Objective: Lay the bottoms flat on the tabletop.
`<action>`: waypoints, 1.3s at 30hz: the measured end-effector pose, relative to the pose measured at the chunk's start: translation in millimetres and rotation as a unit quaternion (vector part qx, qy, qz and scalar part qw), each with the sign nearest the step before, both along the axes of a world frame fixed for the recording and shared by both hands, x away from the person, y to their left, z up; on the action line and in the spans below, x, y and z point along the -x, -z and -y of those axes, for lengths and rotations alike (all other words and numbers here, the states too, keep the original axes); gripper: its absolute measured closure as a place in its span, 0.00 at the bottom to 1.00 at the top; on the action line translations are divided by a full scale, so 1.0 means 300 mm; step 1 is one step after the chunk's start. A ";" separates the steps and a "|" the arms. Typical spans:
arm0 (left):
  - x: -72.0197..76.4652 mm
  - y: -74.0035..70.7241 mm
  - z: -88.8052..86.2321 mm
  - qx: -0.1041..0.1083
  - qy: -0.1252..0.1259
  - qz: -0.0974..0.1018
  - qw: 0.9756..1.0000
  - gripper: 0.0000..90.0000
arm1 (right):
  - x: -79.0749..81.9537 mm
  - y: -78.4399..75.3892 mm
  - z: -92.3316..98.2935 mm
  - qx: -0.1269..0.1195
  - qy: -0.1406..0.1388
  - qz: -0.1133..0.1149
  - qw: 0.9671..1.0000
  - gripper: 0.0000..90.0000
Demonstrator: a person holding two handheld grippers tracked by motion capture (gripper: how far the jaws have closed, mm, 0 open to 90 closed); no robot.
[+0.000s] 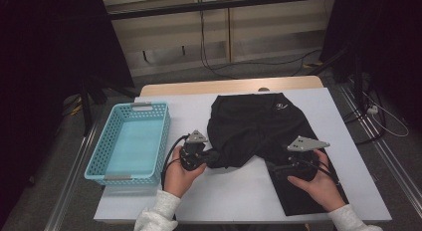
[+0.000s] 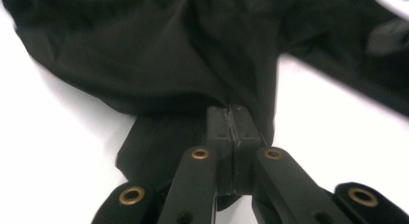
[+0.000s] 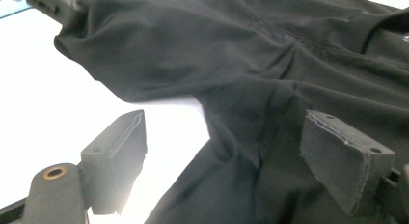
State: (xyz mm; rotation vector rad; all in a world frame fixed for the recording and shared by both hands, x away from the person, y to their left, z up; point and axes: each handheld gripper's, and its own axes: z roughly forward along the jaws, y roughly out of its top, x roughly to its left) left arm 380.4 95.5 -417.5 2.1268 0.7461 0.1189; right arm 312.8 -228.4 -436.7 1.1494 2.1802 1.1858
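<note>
White table: left gripper jaws clamp black trousers; right gripper jaws gape wide over them

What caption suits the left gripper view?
Left gripper with jaws shut on bunched black fabric shorts over a white table.

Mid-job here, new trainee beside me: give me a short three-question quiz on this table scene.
1. True or false: the left gripper has its jaws shut on a fold of the black fabric shorts.
2. Are the right gripper jaws A) wide open over the shorts, or B) clamped on them?
3. What lies inside the light blue perforated plastic basket to the left of the shorts on the white table?

Key: 1 true. 2 A. 3 nothing; its bottom is bare.
</note>
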 end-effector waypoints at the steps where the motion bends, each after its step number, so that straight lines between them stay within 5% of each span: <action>1: 0.001 -0.010 -0.002 0.009 -0.001 0.007 1.000 0.99 | 0.000 0.000 -0.005 -0.002 -0.004 0.000 1.000 0.19; 5: 0.003 -0.034 -0.012 0.035 -0.009 0.018 0.999 0.99 | -0.001 -0.001 -0.026 -0.004 -0.012 0.001 1.000 0.20; 10: 0.000 -0.037 -0.011 0.040 -0.015 0.027 0.999 0.99 | -0.008 0.009 -0.071 0.002 -0.028 0.002 1.000 0.25; 18: -0.037 0.004 -0.029 0.028 -0.047 0.040 0.998 0.99 | -0.031 0.020 -0.152 0.001 -0.060 0.002 0.998 0.40; 25: -0.068 0.025 -0.050 0.020 -0.079 0.048 0.996 0.99 | -0.071 0.052 -0.214 0.032 -0.086 -0.007 0.996 0.57; 32: -0.081 0.056 -0.053 0.015 -0.082 0.041 0.996 0.98 | -0.117 0.061 -0.259 0.027 -0.095 -0.013 0.995 0.56; 35: -0.075 0.053 -0.052 0.017 -0.078 0.041 0.996 0.91 | -0.137 0.062 -0.266 0.041 -0.089 -0.009 0.995 0.55; 39: -0.064 0.049 -0.050 0.023 -0.064 0.034 0.997 0.68 | -0.144 0.066 -0.276 0.011 -0.103 -0.023 0.994 0.58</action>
